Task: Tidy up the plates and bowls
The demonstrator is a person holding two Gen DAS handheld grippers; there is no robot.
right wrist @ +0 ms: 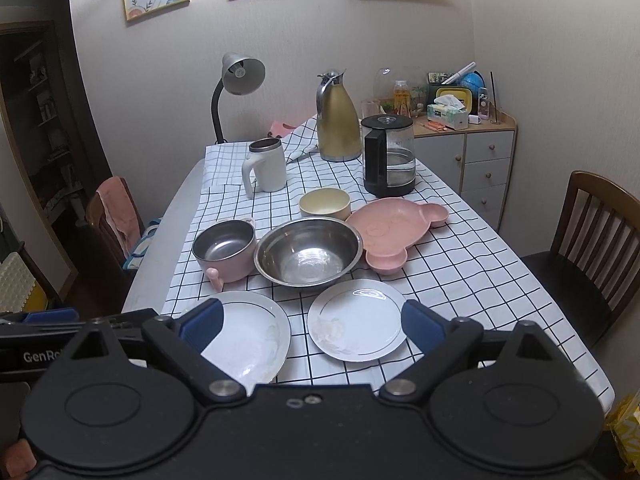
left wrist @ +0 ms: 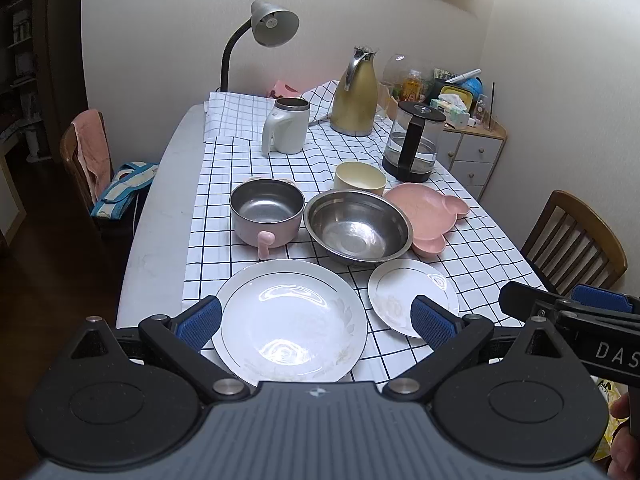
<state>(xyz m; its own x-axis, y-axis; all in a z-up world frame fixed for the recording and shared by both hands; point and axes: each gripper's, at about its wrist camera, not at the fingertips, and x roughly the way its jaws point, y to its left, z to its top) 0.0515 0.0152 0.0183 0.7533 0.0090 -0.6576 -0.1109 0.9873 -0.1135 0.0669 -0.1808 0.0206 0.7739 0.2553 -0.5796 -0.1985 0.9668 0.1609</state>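
Observation:
A large white plate lies at the near edge of the checked cloth, with a small white plate to its right. Behind them stand a pink-walled steel bowl with a handle, a wide steel bowl, a cream bowl and a pink bear-shaped plate. My left gripper hovers open over the large plate, holding nothing. My right gripper is open and empty above the small plate; it also shows at the right edge of the left wrist view.
At the back of the table are a white mug, a gold thermos jug, a glass kettle and a desk lamp. Wooden chairs stand at the left and right. A drawer cabinet fills the far right corner.

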